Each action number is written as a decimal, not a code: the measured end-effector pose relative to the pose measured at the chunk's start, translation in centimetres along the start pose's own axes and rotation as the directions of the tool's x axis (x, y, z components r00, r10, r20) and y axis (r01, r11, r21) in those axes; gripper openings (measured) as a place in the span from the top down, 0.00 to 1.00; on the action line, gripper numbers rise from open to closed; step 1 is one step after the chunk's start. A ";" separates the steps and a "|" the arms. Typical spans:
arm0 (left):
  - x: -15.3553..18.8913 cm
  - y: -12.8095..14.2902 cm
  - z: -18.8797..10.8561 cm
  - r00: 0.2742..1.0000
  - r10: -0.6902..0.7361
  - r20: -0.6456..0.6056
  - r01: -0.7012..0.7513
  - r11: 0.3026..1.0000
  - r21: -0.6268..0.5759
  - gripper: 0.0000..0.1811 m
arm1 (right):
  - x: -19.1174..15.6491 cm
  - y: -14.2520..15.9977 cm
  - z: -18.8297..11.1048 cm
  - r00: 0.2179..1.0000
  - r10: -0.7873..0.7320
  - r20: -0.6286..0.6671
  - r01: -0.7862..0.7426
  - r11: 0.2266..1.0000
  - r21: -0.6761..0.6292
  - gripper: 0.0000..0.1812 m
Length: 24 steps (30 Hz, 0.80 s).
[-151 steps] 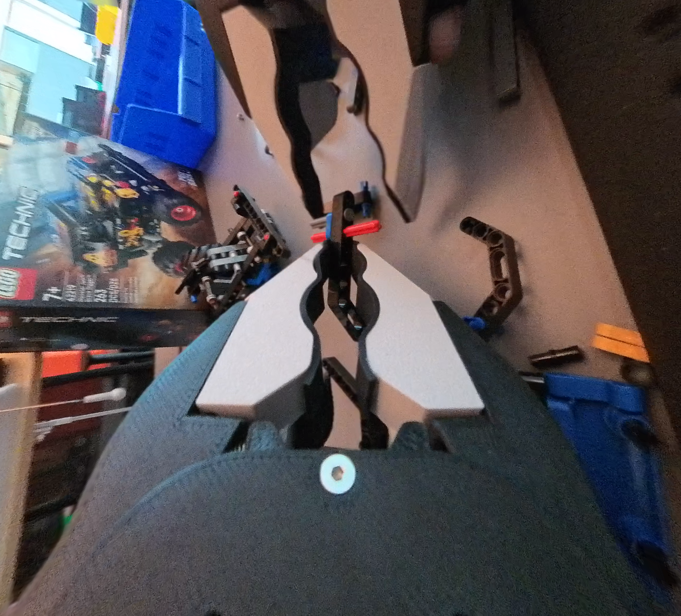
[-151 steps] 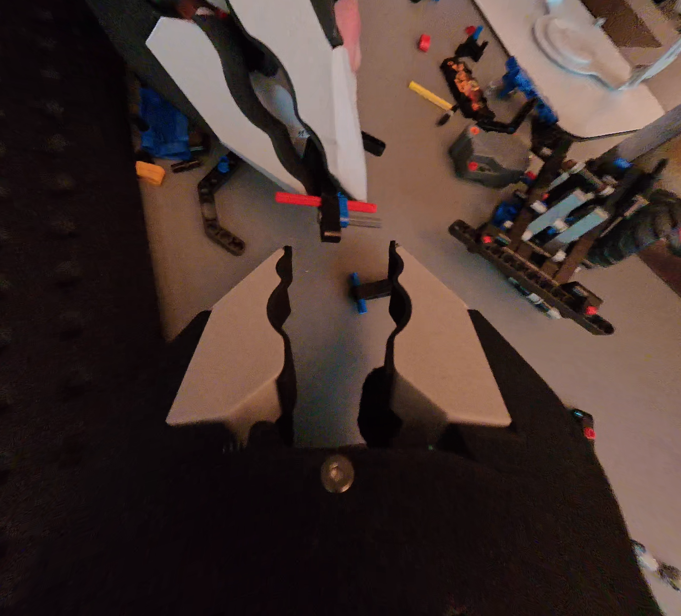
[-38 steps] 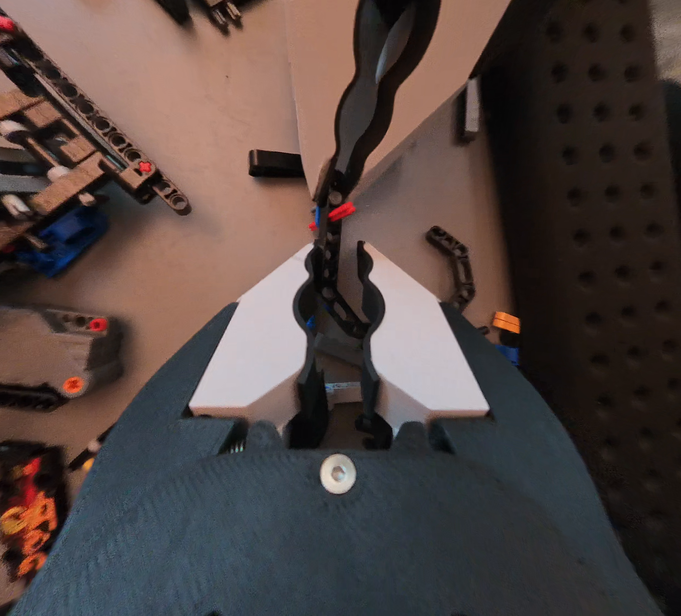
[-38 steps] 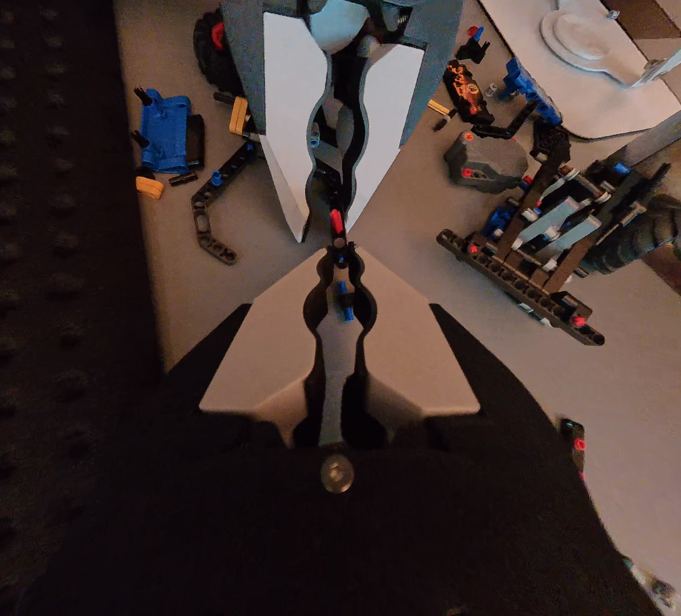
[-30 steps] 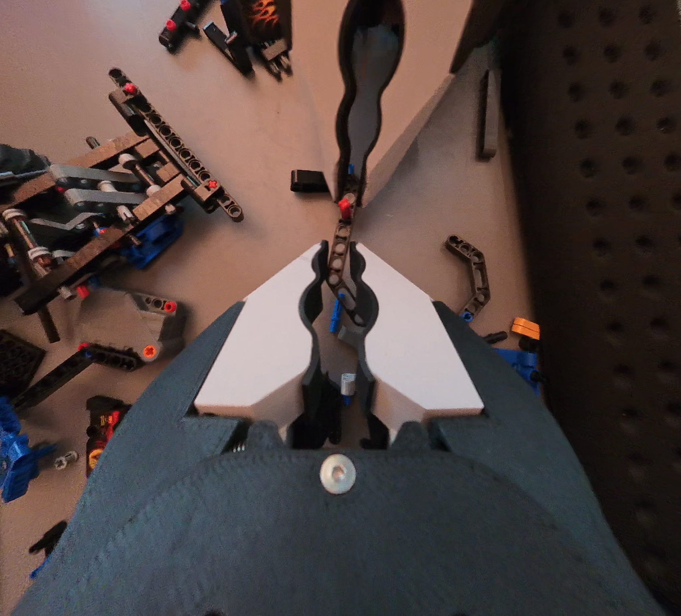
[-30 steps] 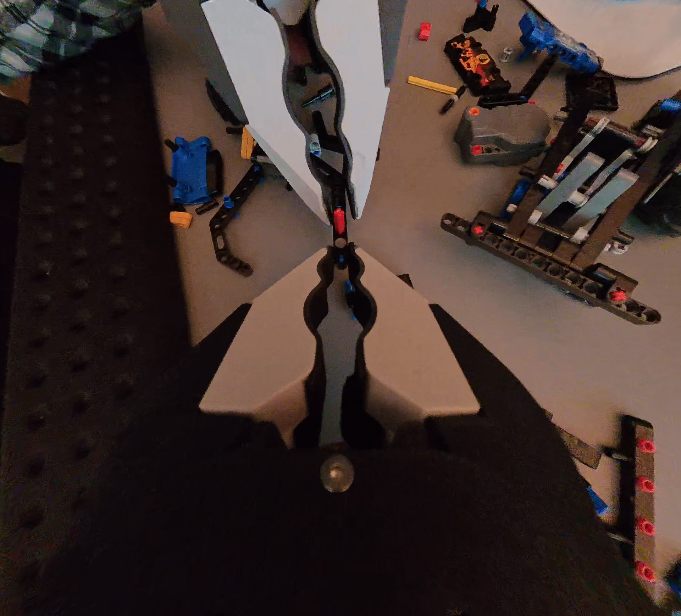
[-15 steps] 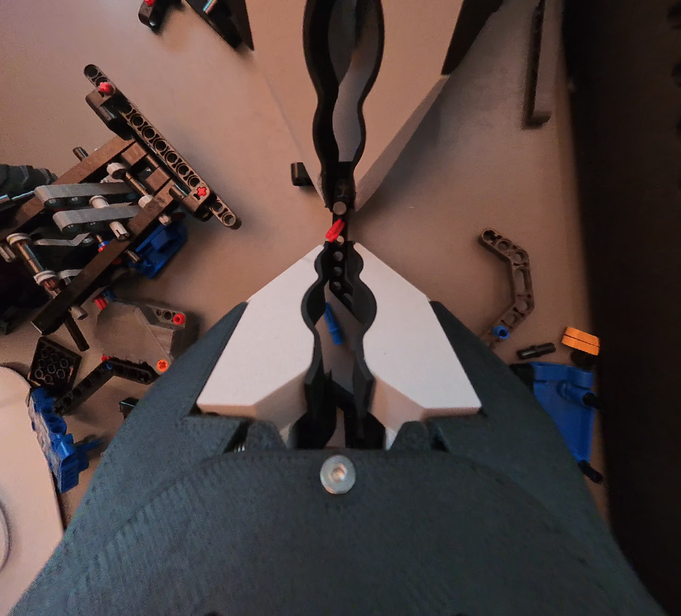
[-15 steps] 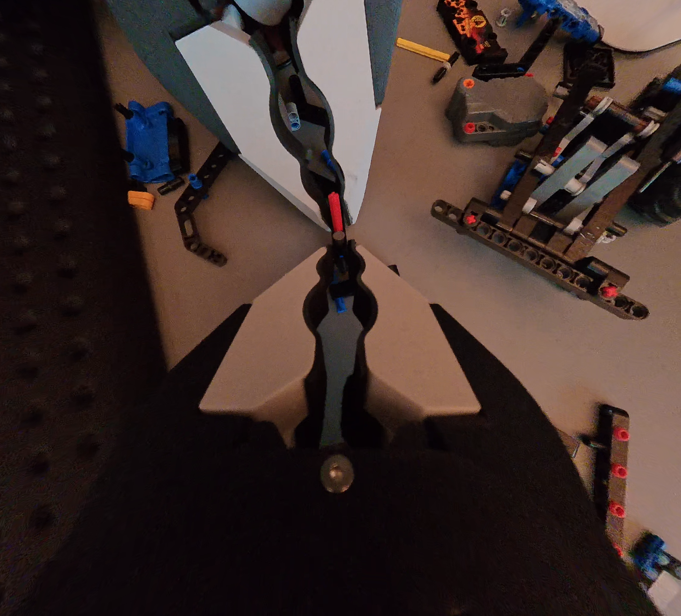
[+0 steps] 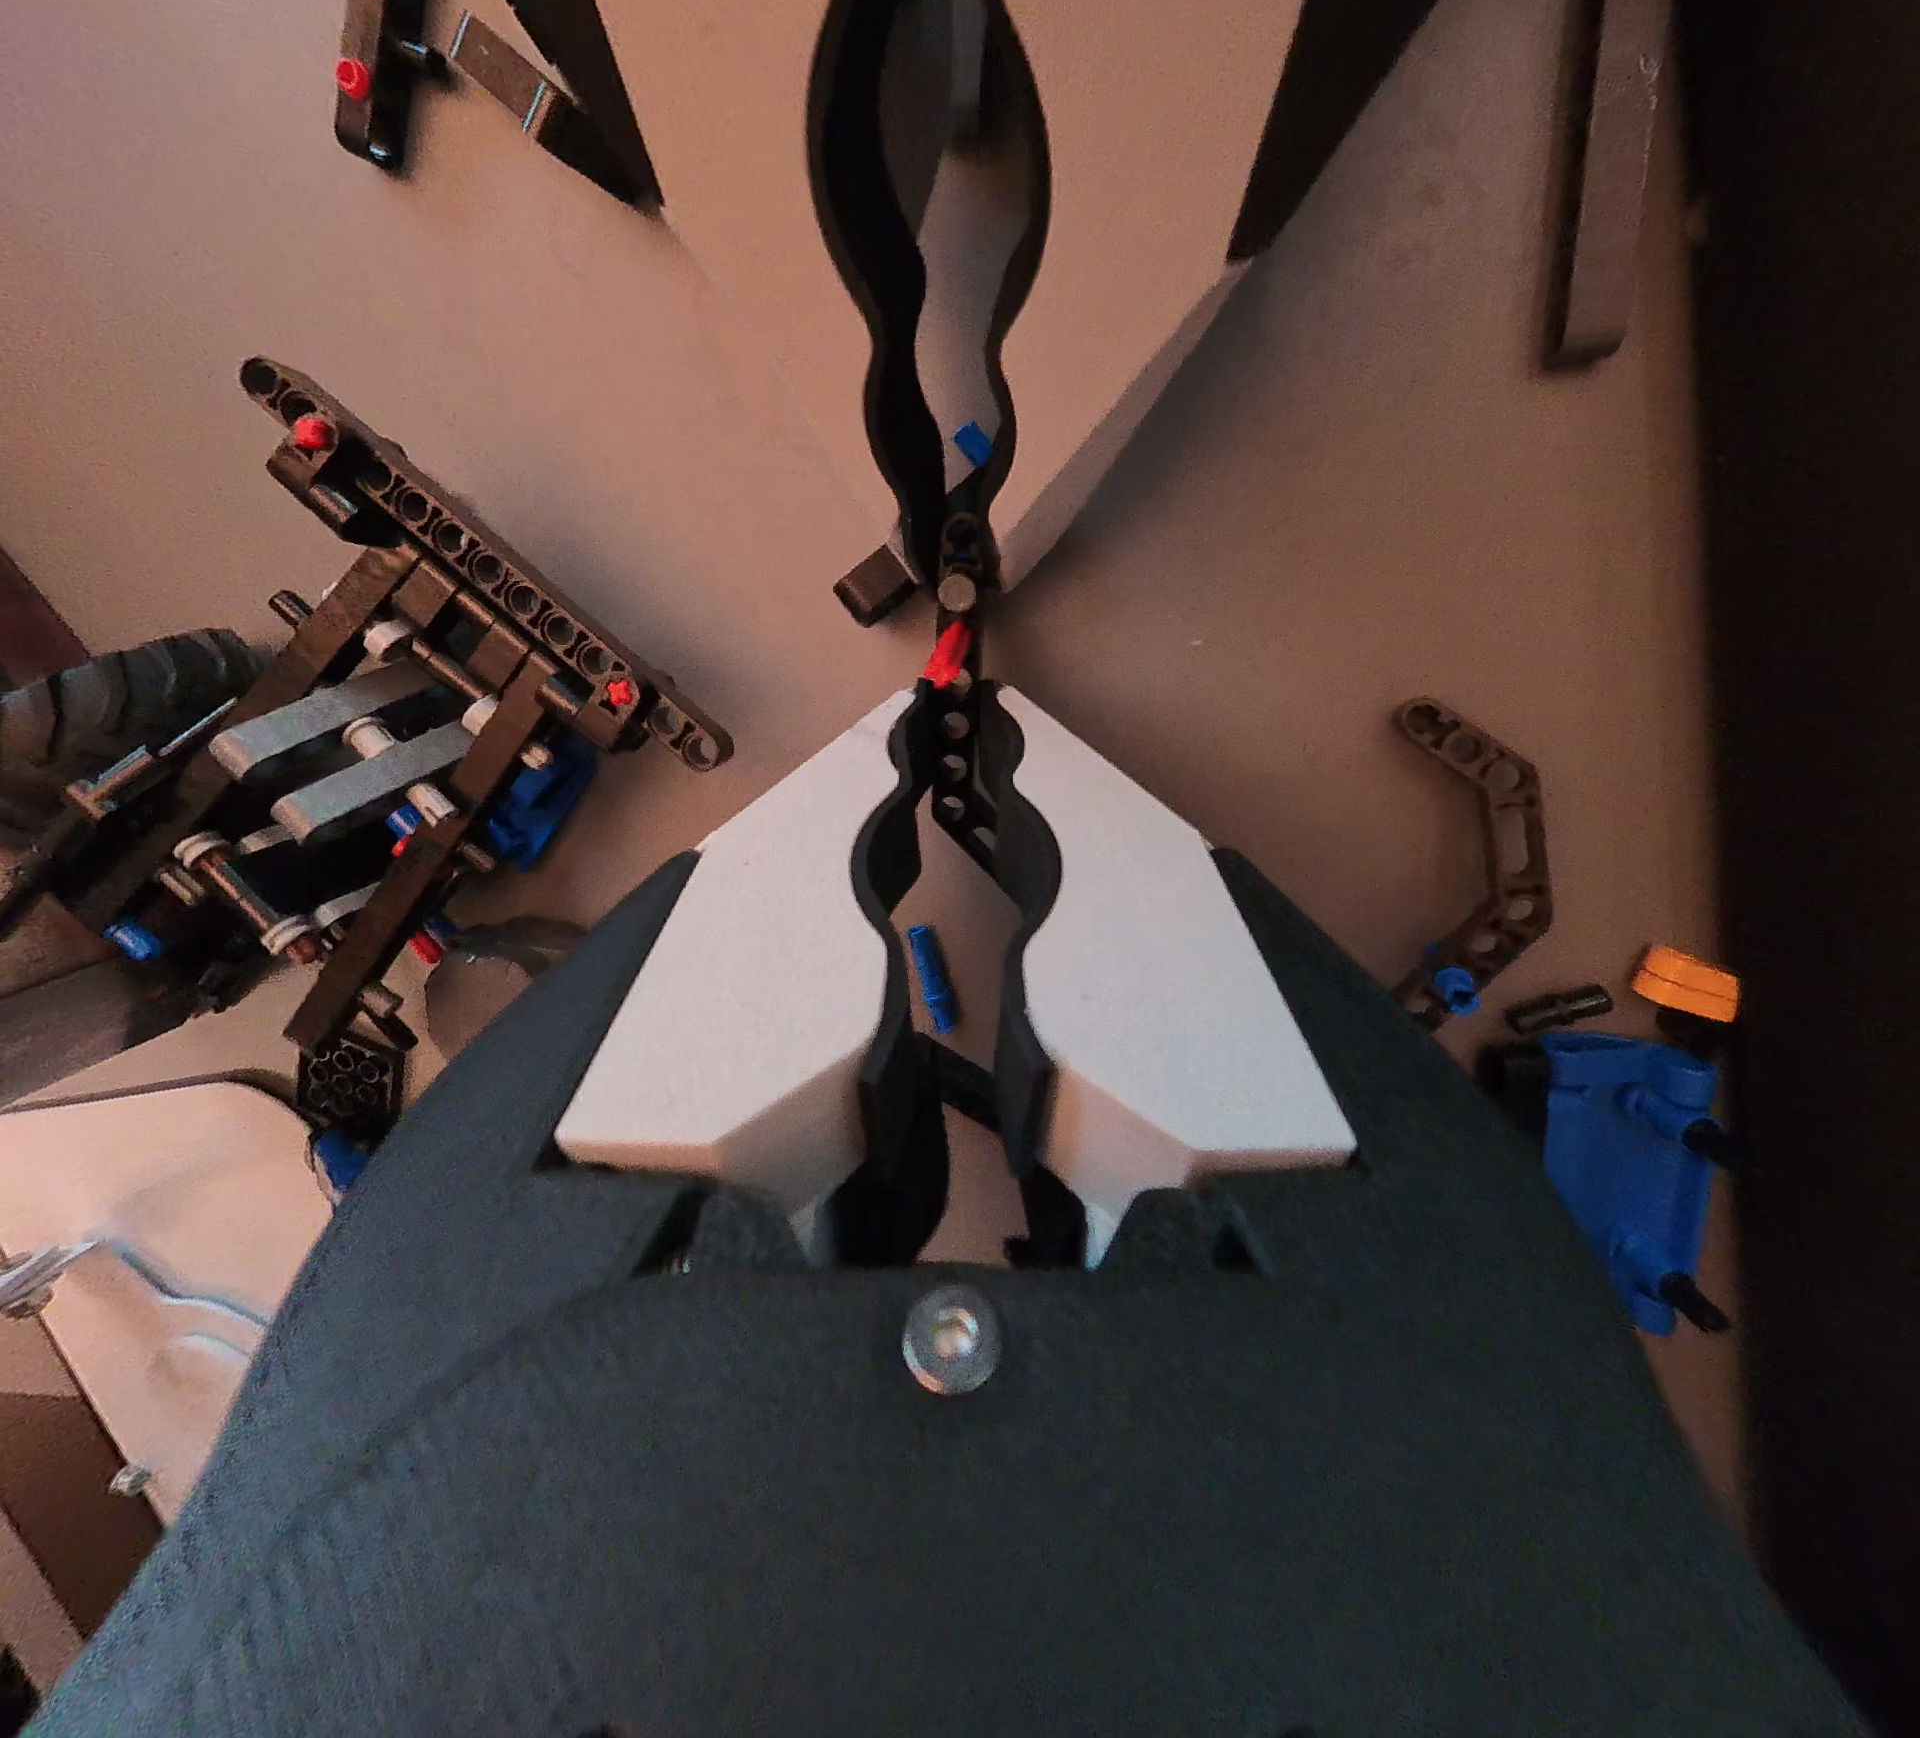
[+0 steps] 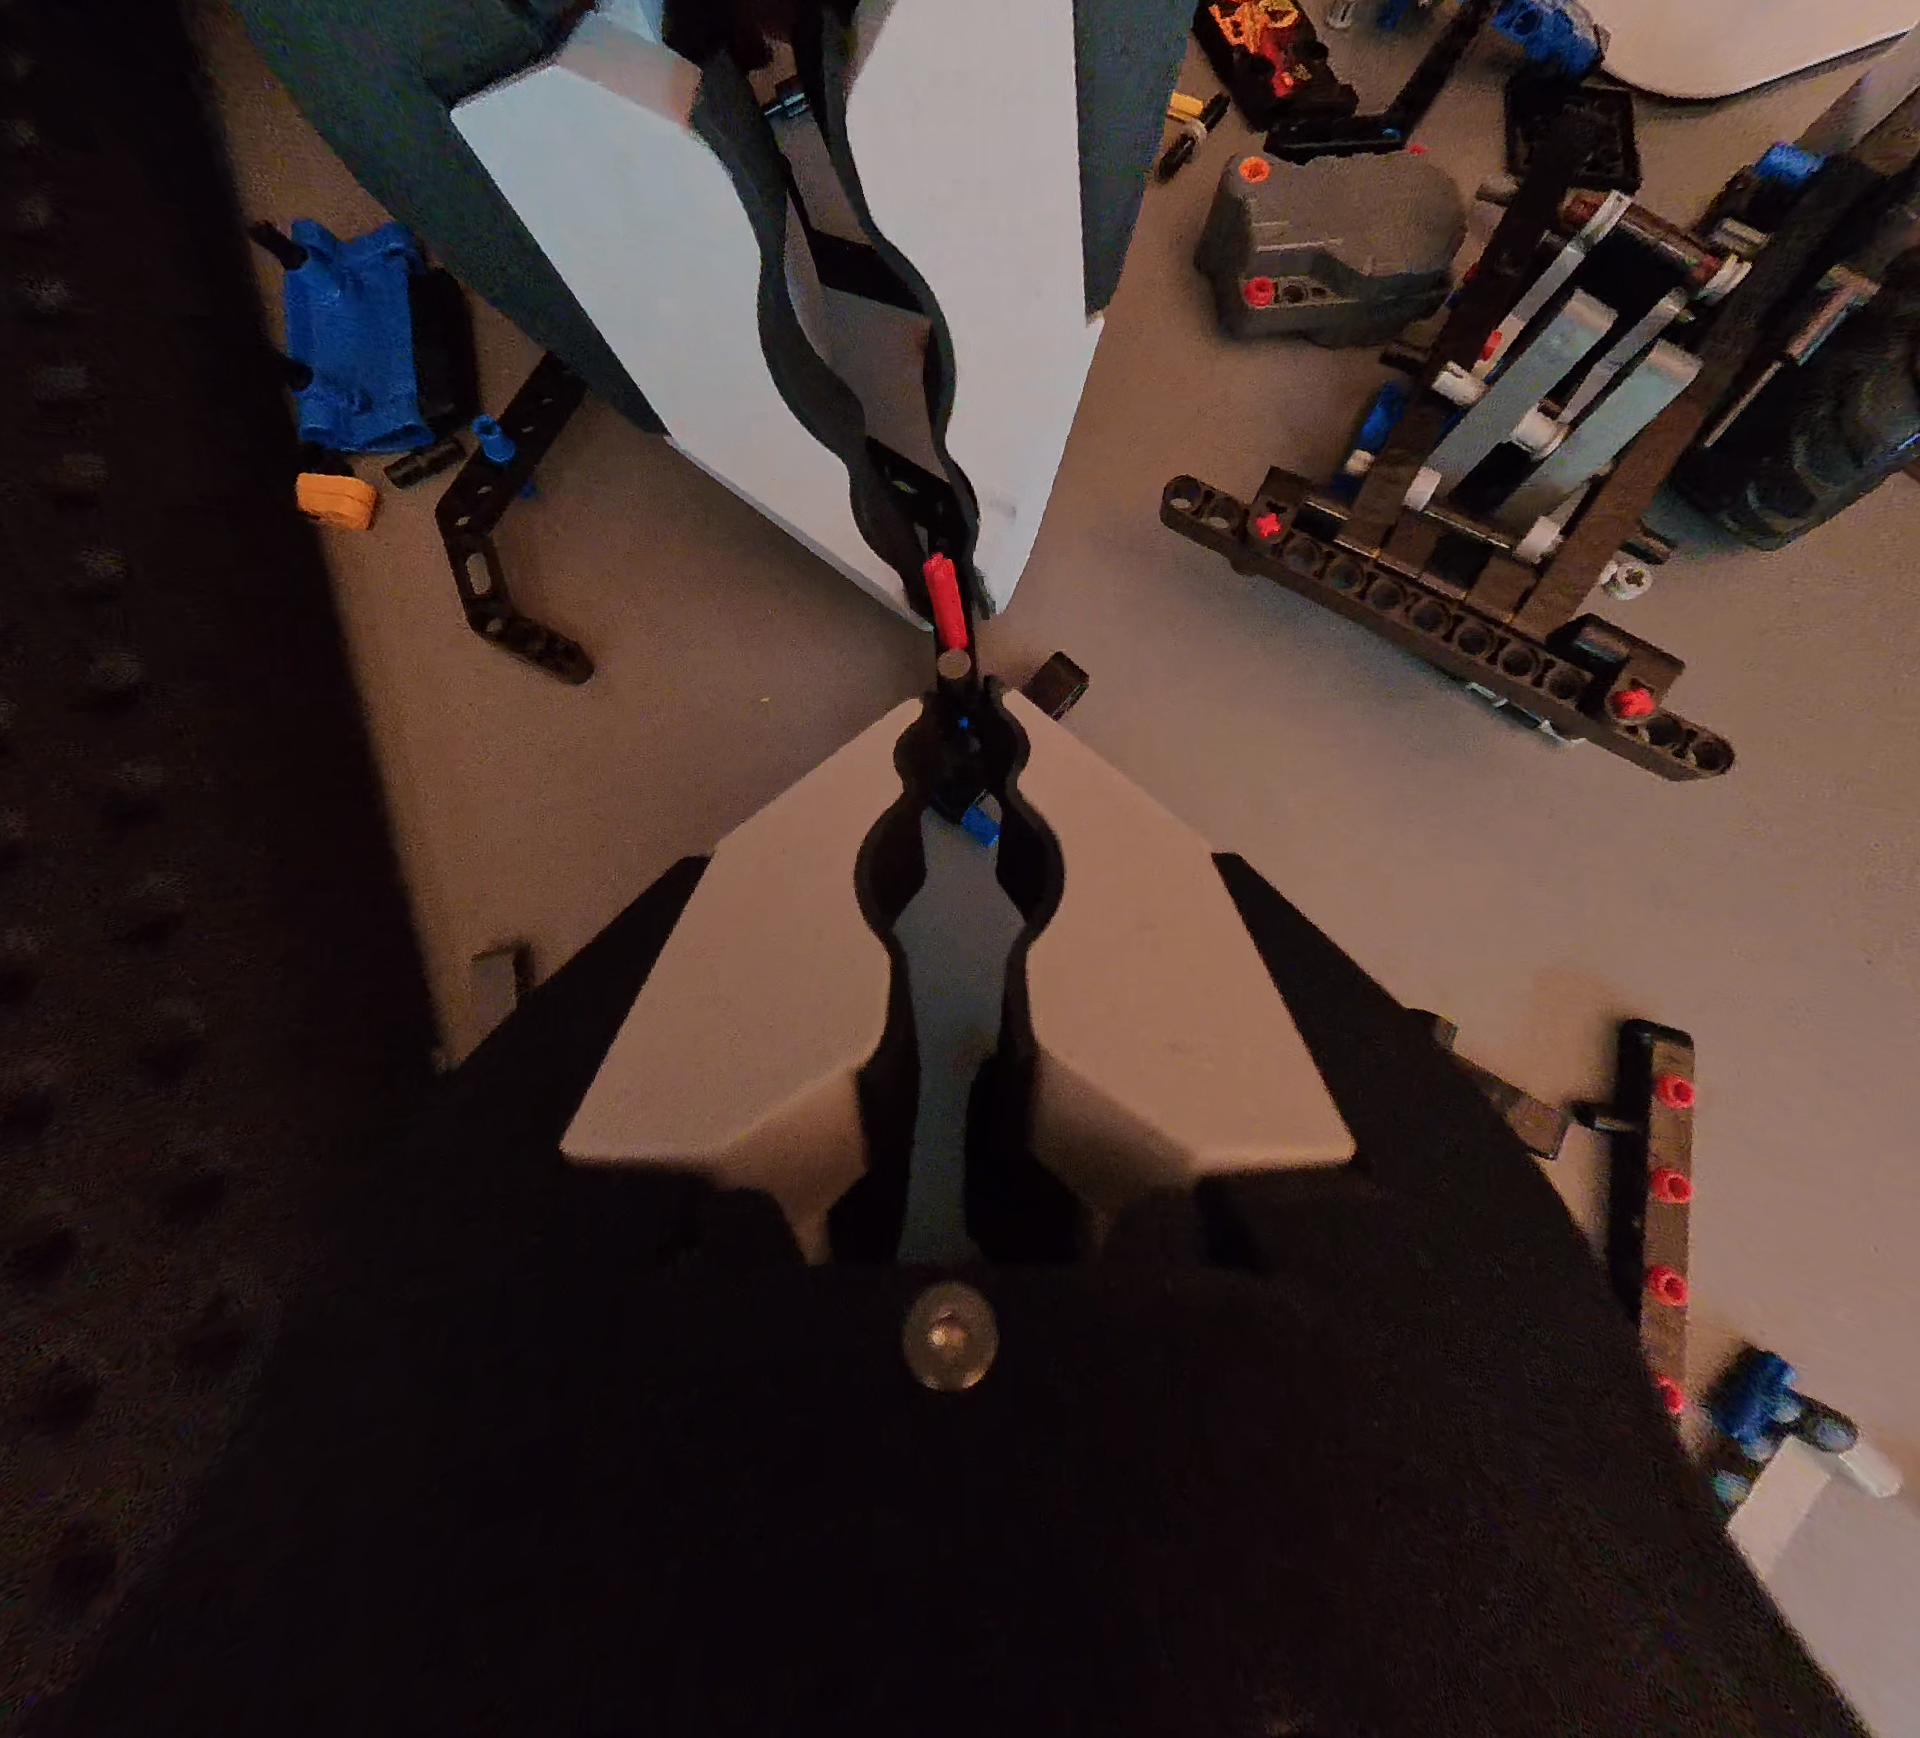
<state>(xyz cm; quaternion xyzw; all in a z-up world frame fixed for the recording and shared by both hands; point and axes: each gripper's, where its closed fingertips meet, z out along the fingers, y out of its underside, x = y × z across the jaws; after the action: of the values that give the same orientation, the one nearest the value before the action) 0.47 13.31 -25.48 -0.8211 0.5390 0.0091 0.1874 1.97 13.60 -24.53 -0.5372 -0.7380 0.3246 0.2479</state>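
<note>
We see a black holed beam [image 9: 954,769] pinched between the tips of the left tongs [image 9: 954,712], with a red pin [image 9: 945,655] poking from its far end. Tip to tip with these, the right tongs [image 10: 958,722] are closed on a small black connector [image 10: 958,753] that carries a blue pin [image 10: 979,821] and a grey axle end [image 10: 953,665]. That axle end sits just beside the red pin, between the two pairs of tongs; whether they touch we cannot tell. Both pairs hover above the grey worktop [image 9: 1247,566]. To the left of the left tongs lies a half-built black and grey frame [image 9: 416,701]. To their right lie a bent black beam [image 9: 1496,836], an orange piece [image 9: 1683,982] and a blue part [image 9: 1626,1179], close to a dark studded mat [image 10: 125,753].
</note>
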 end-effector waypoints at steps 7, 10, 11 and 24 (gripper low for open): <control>1.0 0.2 -0.5 0.993 -0.027 -0.118 0.019 0.998 -0.065 0.97 | -0.7 -0.7 0.1 1.000 -0.024 0.012 0.024 0.999 0.023 0.97; 0.8 -0.1 -0.5 0.988 -0.021 -0.151 0.011 0.998 -0.070 0.97 | -0.7 -0.5 0.0 1.000 0.002 0.030 -0.003 1.000 0.028 0.98; 0.8 -0.2 -0.2 0.986 -0.027 -0.164 0.016 0.998 -0.065 0.97 | -0.5 -0.3 -0.1 0.999 0.018 0.035 -0.019 1.000 0.023 0.98; 0.2 -0.9 1.0 0.980 -0.053 -0.190 0.039 0.996 -0.074 0.97 | 0.3 0.3 -0.4 0.995 0.093 0.045 -0.094 0.995 0.037 0.98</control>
<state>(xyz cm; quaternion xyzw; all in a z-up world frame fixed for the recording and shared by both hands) 1.53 13.71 -26.18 -0.8365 0.5348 -0.0555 0.1058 2.36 14.04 -24.49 -0.5591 -0.7109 0.3616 0.2267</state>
